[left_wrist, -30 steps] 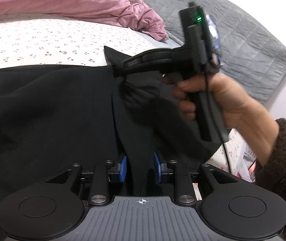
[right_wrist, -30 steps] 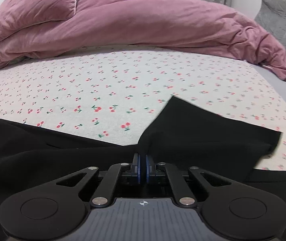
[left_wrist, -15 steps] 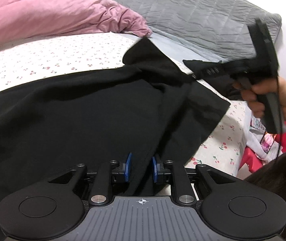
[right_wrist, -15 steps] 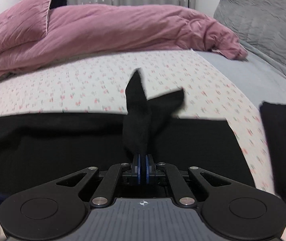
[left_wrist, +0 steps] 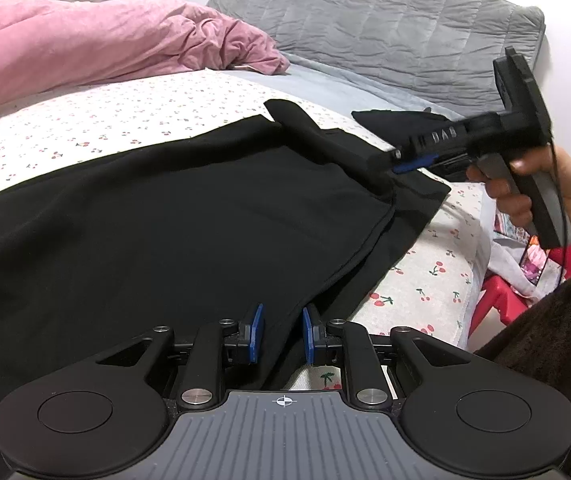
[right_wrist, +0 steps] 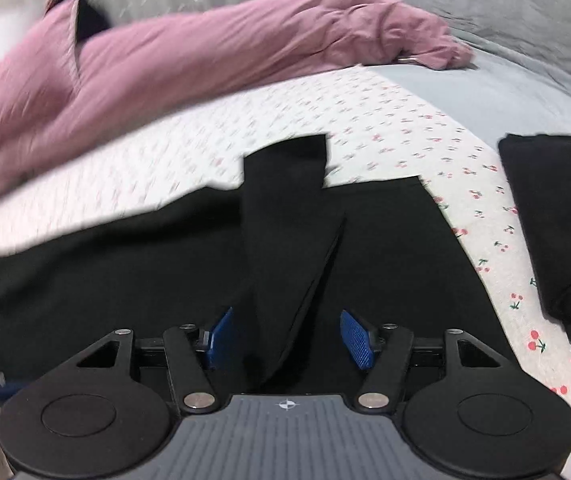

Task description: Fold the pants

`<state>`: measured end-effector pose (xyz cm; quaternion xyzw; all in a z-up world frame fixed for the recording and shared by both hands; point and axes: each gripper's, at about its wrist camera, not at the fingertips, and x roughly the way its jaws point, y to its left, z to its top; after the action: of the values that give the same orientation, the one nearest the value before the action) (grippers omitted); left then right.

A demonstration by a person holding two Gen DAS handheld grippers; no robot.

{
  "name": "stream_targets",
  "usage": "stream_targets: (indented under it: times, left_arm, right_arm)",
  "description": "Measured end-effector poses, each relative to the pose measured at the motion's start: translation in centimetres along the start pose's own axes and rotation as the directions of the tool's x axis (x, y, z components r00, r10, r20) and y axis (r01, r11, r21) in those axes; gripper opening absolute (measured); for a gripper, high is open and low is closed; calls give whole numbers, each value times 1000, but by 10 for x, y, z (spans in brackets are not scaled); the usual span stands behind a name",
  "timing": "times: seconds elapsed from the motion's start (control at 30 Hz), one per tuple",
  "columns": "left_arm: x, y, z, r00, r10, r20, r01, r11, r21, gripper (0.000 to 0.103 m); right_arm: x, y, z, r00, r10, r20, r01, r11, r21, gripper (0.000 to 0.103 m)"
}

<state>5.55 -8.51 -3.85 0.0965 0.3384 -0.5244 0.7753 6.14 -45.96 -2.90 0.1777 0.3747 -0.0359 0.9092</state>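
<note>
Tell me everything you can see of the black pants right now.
The black pants are plain, matte, soft cloth, spread mostly flat across the cherry-print sheet, one layer folded over another with a seam edge showing. The right gripper has just been opening; a raised fold stands between its blue pads, which no longer press it. The left gripper is narrowly spread, pants edge between its pads; whether they pinch it is unclear.

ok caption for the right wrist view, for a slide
Right hand-held gripper, its jaws just opened, releasing a fold of the black pants onto the cherry-print bedsheet.
</note>
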Motion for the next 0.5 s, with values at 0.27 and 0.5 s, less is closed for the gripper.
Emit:
stream_targets:
  times: [0.27,0.5]
  left_arm:
    - [3,-2,0,1000,9,2,-9,1000,5,19]
    - [3,-6,-4,1000,23,12,-23,999,39,20]
  right_arm:
    - [38,-41,18,990,142,20,-141,936,322,58]
    - [65,-52,13,957,268,111,-287,822,491,13]
